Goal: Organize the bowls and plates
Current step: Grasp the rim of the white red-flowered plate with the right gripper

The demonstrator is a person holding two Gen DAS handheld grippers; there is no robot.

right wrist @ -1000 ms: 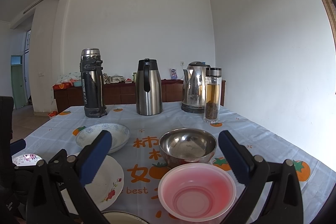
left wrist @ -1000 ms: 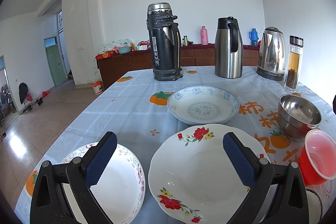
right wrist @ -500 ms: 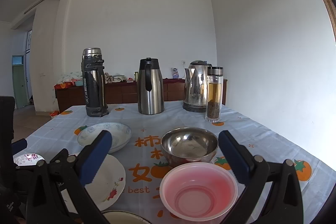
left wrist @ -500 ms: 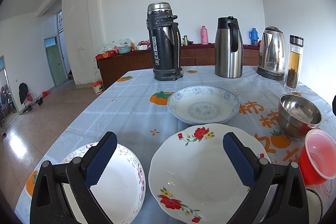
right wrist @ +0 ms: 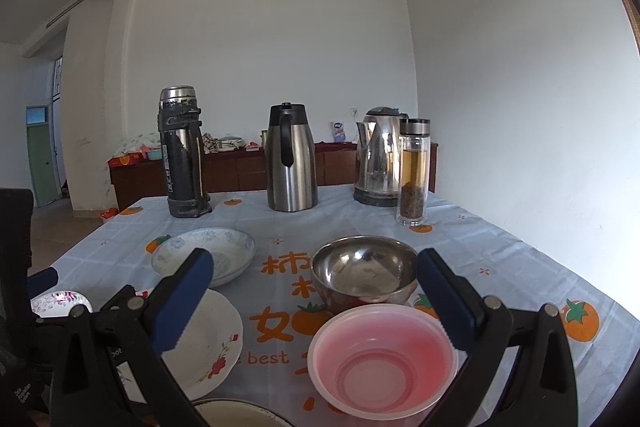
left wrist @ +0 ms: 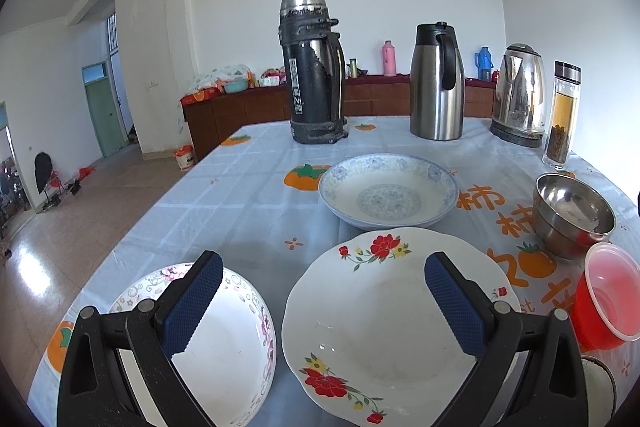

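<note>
My left gripper (left wrist: 320, 303) is open and empty, held above a white plate with red flowers (left wrist: 384, 323). A white plate with a pink floral rim (left wrist: 224, 347) lies to its left, and a blue patterned dish (left wrist: 388, 191) lies behind. My right gripper (right wrist: 316, 303) is open and empty above a red plastic bowl (right wrist: 384, 359), with a steel bowl (right wrist: 364, 275) just behind it. The red-flower plate (right wrist: 208, 343) and blue dish (right wrist: 224, 251) also show in the right wrist view. A white bowl rim (right wrist: 240, 413) shows at the bottom edge.
A black thermos (left wrist: 314, 71), a steel carafe (left wrist: 438, 83), an electric kettle (left wrist: 520, 95) and a glass tea bottle (left wrist: 562, 115) stand along the far side of the table (left wrist: 240, 195). A white wall is close on the right. The table's left edge drops to the floor.
The right gripper has shifted slightly, so the scene sits a little lower and to the right in its view. The left gripper has not moved.
</note>
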